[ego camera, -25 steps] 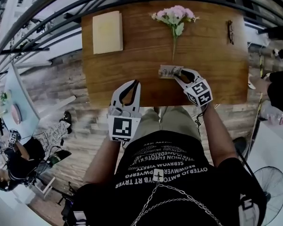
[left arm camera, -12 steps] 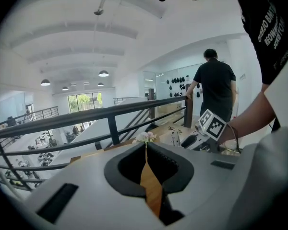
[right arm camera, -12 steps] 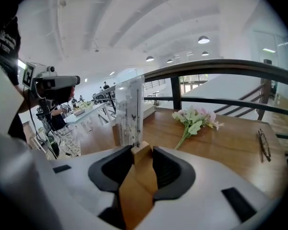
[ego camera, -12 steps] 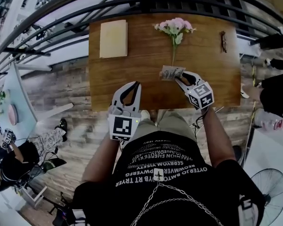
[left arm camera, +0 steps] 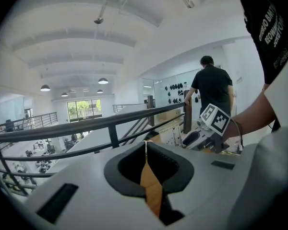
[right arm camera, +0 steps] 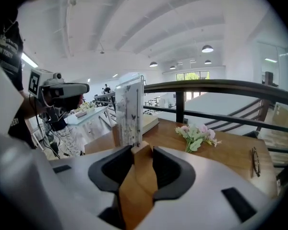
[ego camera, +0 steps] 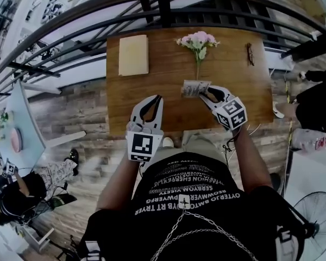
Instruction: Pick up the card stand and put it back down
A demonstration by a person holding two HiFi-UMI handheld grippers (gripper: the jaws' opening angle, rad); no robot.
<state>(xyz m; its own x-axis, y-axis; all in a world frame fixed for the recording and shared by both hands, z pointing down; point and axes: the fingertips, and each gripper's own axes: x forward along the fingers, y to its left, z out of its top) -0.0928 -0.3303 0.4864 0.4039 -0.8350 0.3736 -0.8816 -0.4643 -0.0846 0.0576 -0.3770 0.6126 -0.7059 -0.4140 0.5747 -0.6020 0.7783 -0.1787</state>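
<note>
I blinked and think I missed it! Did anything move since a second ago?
Almost nothing. The right claw stays closed on the card stand, with no clear lift or shift on the table. The left claw stays shut and empty near the table's front edge. The flowers, notebook and glasses stay put; only the head view itself shifted slightly.

The clear card stand (ego camera: 195, 87) (right arm camera: 130, 110) with a pale wooden block base is standing upright, carrying a pale printed card. Its base is sitting clamped in the right gripper (ego camera: 205, 94) (right arm camera: 142, 153), over the wooden tabletop (ego camera: 152, 91) near its front edge.
</note>
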